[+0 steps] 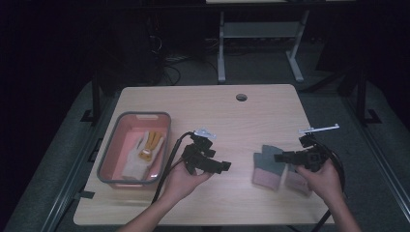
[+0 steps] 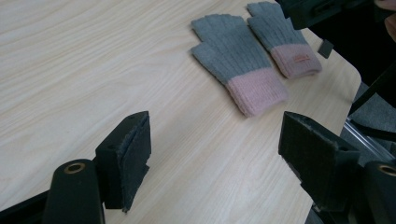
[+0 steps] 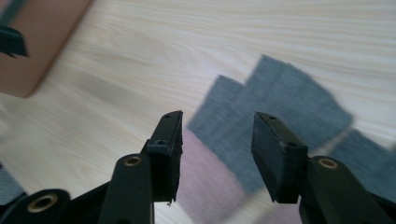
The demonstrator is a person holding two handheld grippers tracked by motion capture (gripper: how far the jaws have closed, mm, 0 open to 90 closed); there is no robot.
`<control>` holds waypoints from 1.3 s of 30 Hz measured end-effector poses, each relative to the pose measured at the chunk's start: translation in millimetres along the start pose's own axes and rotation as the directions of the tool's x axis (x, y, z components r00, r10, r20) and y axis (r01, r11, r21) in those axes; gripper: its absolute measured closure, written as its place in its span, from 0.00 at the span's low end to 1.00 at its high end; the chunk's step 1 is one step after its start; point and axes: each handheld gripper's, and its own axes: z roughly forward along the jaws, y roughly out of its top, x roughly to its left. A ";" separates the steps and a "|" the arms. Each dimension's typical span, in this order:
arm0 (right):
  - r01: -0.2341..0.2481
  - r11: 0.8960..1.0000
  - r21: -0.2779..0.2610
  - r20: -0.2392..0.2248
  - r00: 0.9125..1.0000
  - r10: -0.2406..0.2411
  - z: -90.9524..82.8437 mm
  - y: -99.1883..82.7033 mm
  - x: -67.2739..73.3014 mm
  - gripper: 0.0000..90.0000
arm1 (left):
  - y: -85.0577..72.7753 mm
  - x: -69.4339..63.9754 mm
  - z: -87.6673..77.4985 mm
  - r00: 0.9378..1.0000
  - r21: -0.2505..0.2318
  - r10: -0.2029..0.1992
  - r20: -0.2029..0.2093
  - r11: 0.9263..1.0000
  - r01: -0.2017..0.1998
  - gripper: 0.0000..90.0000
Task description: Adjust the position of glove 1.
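- The left tongs [image 1: 223,166] are standing wide, with nothing between the pads; they are hovering over bare bench [image 1: 241,121] near its middle, pointing toward the gloves.
- The right tongs [image 1: 279,157] are standing partly apart, gripping nothing; in the right gripper view, the near glove [image 3: 280,107] is lying below and beyond the pads [image 3: 273,154].
- Two grey gloves with pink cuffs are lying flat side by side at the bench's right front: the near glove [image 1: 267,166] and the far glove [image 1: 296,181].
- In the left gripper view, the far glove [image 2: 285,39] is carrying a small orange tag.
- A grey-rimmed pink tub [image 1: 116,140] is sitting at the bench's left, well apart from the pair, holding a white-and-yellow glove [image 1: 143,154].
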 end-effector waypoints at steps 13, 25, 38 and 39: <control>-0.034 0.999 0.024 0.110 0.993 0.031 -8.3 -19.8 -25.1 0.62 | 2.0 -12.8 19.0 1.000 0.010 0.014 0.026 1.000 -0.014 0.28; -0.067 0.996 0.064 0.202 0.978 0.053 -3.2 -49.2 -48.4 0.61 | 1.0 -30.4 36.7 0.998 0.009 0.034 0.043 0.999 -0.035 0.28; -0.006 0.992 0.124 0.286 0.958 -0.030 12.2 -57.1 -45.6 0.66 | 1.4 -40.8 56.7 0.996 0.026 0.046 0.077 0.999 -0.048 0.28; -0.006 0.992 0.127 0.287 0.958 -0.030 12.3 -56.8 -45.5 0.66 | 1.5 -42.1 58.1 0.996 0.017 0.039 0.076 0.999 -0.040 0.28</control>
